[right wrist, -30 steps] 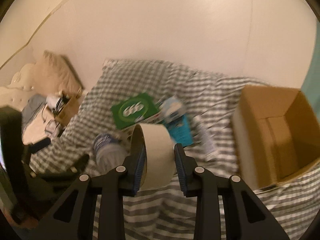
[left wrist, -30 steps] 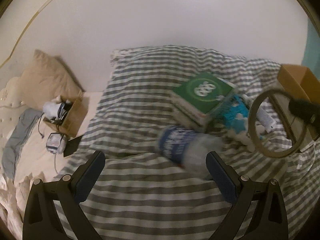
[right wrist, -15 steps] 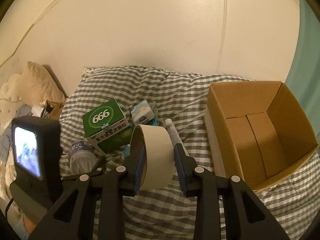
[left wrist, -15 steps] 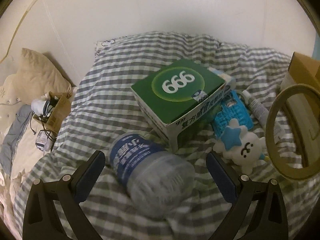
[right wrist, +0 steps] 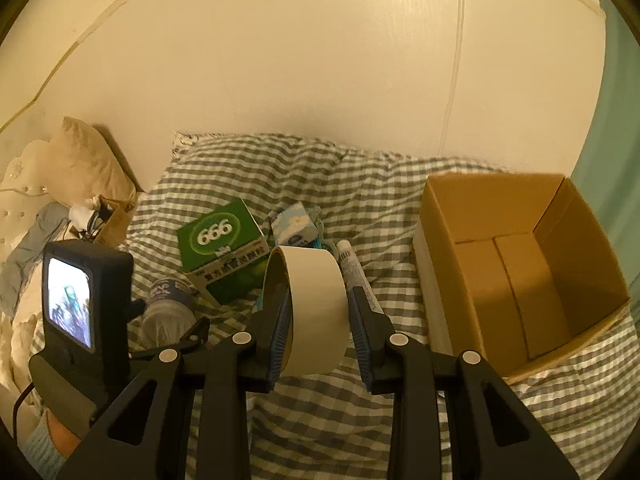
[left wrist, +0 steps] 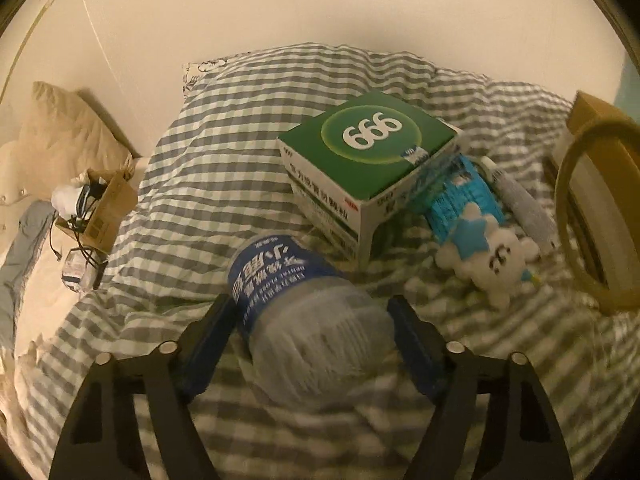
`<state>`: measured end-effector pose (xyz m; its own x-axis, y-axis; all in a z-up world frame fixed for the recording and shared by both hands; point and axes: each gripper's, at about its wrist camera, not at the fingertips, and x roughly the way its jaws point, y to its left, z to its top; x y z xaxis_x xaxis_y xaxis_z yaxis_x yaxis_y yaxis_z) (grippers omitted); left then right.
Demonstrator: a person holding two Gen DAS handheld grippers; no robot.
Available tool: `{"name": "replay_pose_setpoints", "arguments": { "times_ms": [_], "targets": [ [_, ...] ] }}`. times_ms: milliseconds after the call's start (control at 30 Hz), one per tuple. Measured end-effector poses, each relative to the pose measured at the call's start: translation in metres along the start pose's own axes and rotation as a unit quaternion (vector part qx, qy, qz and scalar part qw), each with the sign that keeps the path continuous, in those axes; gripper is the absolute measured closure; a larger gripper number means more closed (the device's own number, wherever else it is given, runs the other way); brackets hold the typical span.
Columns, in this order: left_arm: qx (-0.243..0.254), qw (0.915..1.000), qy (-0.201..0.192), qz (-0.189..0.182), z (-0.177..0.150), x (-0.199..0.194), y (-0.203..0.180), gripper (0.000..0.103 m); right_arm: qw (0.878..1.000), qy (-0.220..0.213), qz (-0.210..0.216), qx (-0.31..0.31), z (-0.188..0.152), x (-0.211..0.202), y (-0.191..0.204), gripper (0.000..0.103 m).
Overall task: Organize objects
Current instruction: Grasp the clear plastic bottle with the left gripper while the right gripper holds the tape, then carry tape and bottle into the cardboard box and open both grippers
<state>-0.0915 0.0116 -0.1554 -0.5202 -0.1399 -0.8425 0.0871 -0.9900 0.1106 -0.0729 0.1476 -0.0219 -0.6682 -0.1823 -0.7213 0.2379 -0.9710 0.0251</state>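
My left gripper [left wrist: 310, 316] is shut on a clear water bottle with a blue label [left wrist: 304, 312] that lies on the checked bedspread. Behind it stands a green "999" box [left wrist: 368, 160], then a blue packet [left wrist: 460, 196], a white plush toy [left wrist: 488, 260] and a white tube [left wrist: 520, 204]. My right gripper [right wrist: 318, 312] is shut on a roll of beige tape [right wrist: 316, 308], held above the bed left of an open, empty cardboard box [right wrist: 516, 272]. The tape also shows at the right edge of the left wrist view [left wrist: 596, 216]. The left gripper with its screen [right wrist: 80, 304] shows in the right wrist view.
A small brown box of cables and clutter [left wrist: 96, 204] sits at the bed's left, beside a beige pillow [left wrist: 64, 128]. A white wall runs behind the bed. A small blue carton [right wrist: 296, 228] lies behind the green box.
My left gripper moved forward and down onto the bottle and its jaws closed on it. My right gripper kept hold of the tape and swung so the cardboard box sits further right.
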Motion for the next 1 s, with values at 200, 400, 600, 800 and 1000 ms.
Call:
{"name": "replay_pose_setpoints", "arguments": {
  "times_ms": [200, 400, 600, 800, 1000],
  "targets": [
    [-0.026, 0.9996, 0.007, -0.013, -0.011, -0.020, 0.027, 0.036, 1.000, -0.017, 0.001, -0.015, 0.005, -0.033, 0.011, 0.074],
    [-0.033, 0.9992, 0.022, -0.004, -0.021, -0.015, 0.035, 0.036, 0.999, -0.019, 0.002, -0.027, 0.002, -0.042, 0.023, 0.074],
    [-0.055, 0.9980, 0.029, -0.008, -0.024, -0.004, 0.044, 0.048, 1.000, -0.007, 0.000, -0.030, -0.001, -0.033, 0.023, 0.074],
    [-0.037, 0.9989, 0.017, -0.025, -0.018, -0.013, 0.040, 0.050, 1.000, 0.001, -0.005, -0.022, -0.001, -0.025, 0.016, 0.074],
    [-0.022, 0.9996, 0.012, -0.014, -0.019, -0.016, 0.035, 0.025, 1.000, -0.002, -0.005, -0.022, -0.002, -0.031, 0.016, 0.074]
  ]
}}
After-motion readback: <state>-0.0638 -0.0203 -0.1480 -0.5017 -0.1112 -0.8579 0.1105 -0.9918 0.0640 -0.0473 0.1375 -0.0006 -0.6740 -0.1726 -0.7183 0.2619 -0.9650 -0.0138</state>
